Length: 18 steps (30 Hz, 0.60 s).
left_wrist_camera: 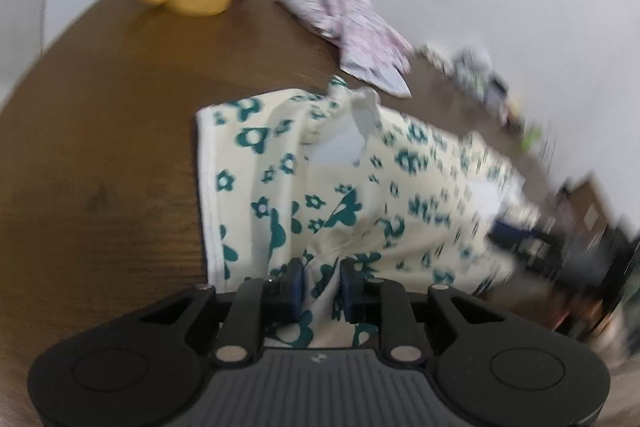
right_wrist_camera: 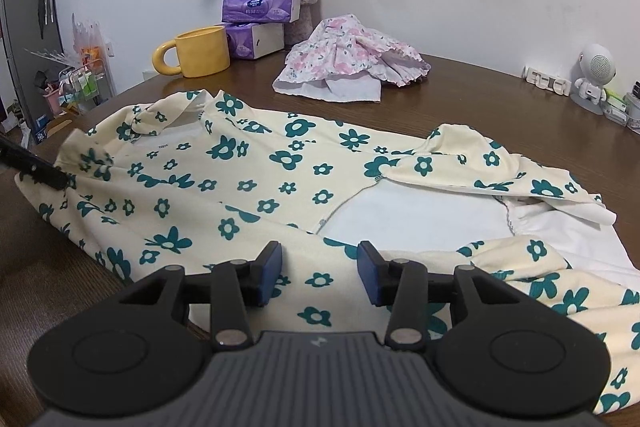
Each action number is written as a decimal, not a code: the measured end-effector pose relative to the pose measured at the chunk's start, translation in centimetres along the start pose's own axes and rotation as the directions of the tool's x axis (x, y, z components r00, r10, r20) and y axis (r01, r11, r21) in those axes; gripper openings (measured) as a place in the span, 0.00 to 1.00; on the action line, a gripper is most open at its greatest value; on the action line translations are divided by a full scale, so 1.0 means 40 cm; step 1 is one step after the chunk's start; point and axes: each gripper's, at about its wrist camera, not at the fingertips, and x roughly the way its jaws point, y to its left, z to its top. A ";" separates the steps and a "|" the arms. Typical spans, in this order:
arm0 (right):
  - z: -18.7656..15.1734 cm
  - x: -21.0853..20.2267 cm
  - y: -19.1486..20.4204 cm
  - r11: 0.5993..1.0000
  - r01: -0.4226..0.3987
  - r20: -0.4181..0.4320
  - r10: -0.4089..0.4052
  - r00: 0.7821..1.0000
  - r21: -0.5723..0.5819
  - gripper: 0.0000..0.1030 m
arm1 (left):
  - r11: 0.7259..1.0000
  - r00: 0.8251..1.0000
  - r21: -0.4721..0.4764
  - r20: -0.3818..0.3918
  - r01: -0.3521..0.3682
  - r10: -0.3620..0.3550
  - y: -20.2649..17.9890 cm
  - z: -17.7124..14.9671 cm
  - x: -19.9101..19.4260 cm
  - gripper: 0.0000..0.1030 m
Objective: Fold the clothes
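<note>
The cream garment lies spread across the table, its near hem running along the front edge. The left gripper is clenched on a fold of its fabric. The right gripper hangs released over the near hem, jaws apart, pads clear. Bare wood stays open between the garment and the mug, tissue boxes and pink cloth by the far edge.
</note>
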 end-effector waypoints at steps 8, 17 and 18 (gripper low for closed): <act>-0.003 -0.001 0.000 1.000 -0.002 0.005 0.002 1.000 -0.006 0.43 | 0.999 0.992 0.022 0.118 -0.037 0.034 -0.033 -0.015 -0.074 0.42; -0.006 -0.001 0.002 1.000 -0.002 0.016 0.002 1.000 -0.009 0.44 | 0.960 0.977 0.186 0.090 -0.208 0.194 -0.077 -0.056 -0.036 0.17; -0.007 -0.001 0.001 1.000 -0.003 0.017 0.003 1.000 -0.009 0.44 | 0.957 0.975 0.192 0.093 -0.216 0.201 -0.077 -0.059 -0.035 0.18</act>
